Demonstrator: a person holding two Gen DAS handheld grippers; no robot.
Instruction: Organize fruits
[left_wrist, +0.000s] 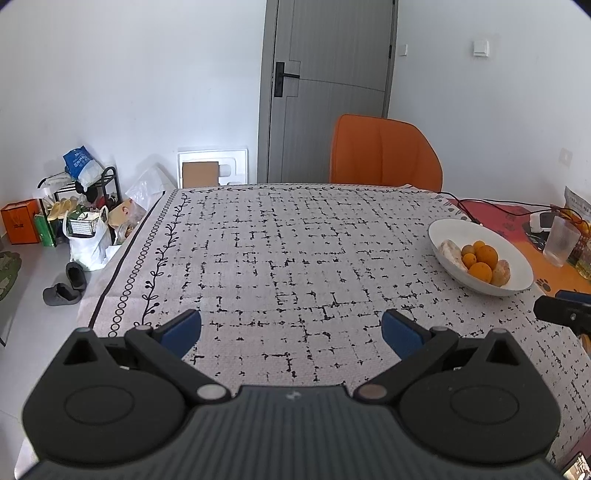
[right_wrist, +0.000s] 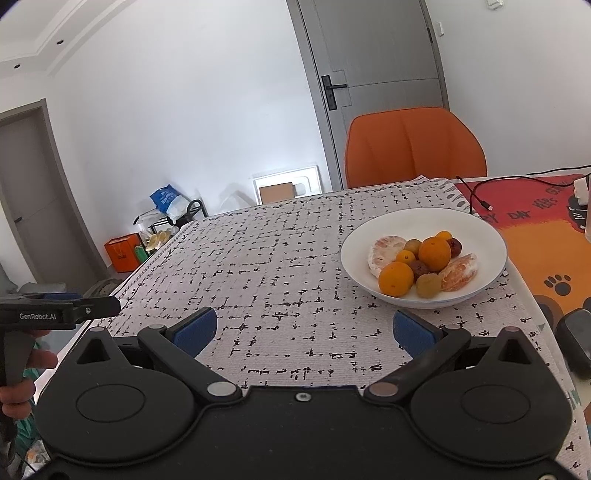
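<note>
Fruit bowl on the counter, both grippers empty.
The patterned counter (right_wrist: 280, 266) carries a white bowl (right_wrist: 480, 225) at far right, holding oranges (right_wrist: 436, 253) and peeled segments; the left gripper (left_wrist: 291, 328) and right gripper (right_wrist: 304, 328) hover nearby, fingers spread.

Right gripper (right_wrist: 304, 328): black ribbed body, round pivot discs, silver rivets, blue-padded fingers (right_wrist: 195, 326). Left gripper (left_wrist: 291, 328) alike.

The right claw (left_wrist: 565, 314) is cut off by the left wrist view's edge, while some fruits (right_wrist: 424, 264) in the bowl (right_wrist: 480, 229) are partly hidden by others.
</note>
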